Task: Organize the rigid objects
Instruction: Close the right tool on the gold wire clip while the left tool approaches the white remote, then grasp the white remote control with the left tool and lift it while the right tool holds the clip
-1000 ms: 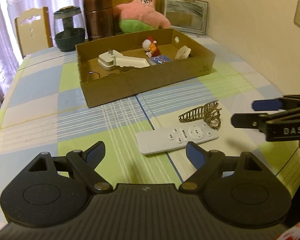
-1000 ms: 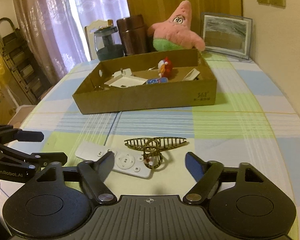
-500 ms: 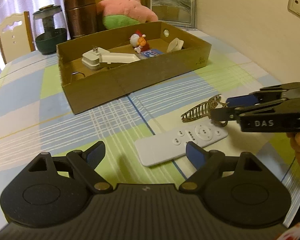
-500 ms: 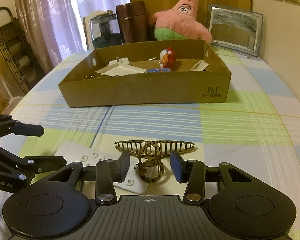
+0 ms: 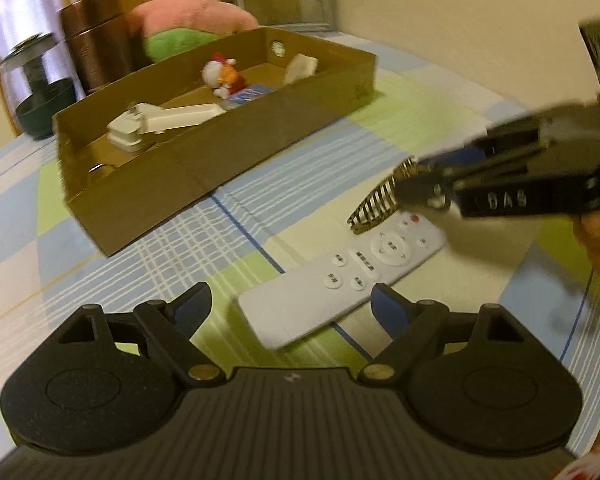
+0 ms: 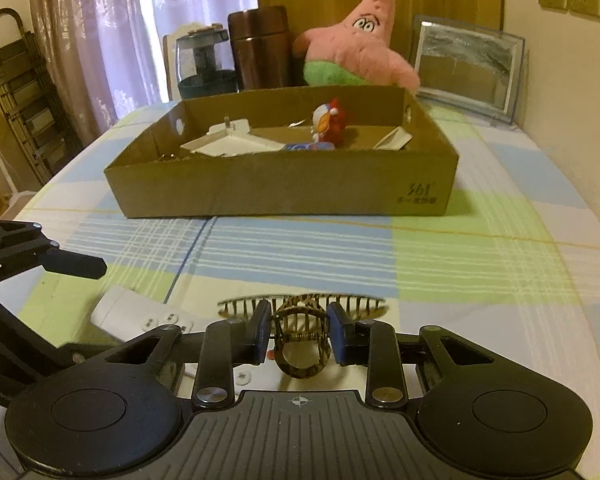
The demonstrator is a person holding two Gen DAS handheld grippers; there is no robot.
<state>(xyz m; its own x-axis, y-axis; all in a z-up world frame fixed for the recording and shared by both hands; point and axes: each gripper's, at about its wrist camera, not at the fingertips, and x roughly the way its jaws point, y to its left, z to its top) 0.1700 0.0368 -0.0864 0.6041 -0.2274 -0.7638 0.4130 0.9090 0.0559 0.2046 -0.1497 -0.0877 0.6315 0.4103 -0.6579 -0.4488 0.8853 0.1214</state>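
Note:
My right gripper is shut on a tortoiseshell hair claw clip and holds it just above the table; it also shows in the left wrist view, lifted over the white remote. The white remote lies on the checked tablecloth just ahead of my left gripper, which is open and empty. In the right wrist view the remote lies at lower left. A cardboard box holds a white charger, a small figurine and other small items.
Behind the box stand a pink star plush, a brown canister, a dark glass jar and a framed picture. A wall runs along the right. A chair stands at the far left edge.
My right gripper closed on the hair clip and lifted it off the table. My left gripper moved closer to the remote, still open.

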